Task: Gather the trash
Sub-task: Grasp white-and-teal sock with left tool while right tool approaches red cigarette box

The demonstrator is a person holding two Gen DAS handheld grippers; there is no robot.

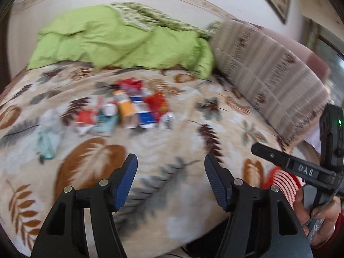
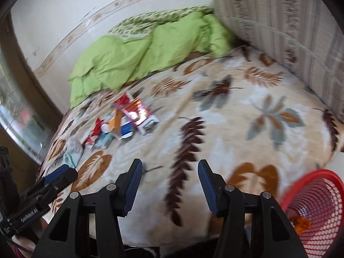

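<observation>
Left wrist view: "DAS" is printed on the right gripper (image 1: 298, 167), jaws apart, empty; left gripper (image 1: 171, 167) likewise, above a fuzzy leaf-print blanket (image 1: 172, 142), crumpled wrappers (image 1: 129, 111), red mesh basket (image 2: 316, 204).

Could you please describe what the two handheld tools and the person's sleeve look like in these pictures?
Both tools, left tool and right tool, have black angular plastic arms with silver pivot pins and ribbed dark-blue pads. Seen from the side, the right one carries white "DAS" lettering and a small green light. A thin dark cord hangs by the hand, which wears a dark red sleeve.
</observation>
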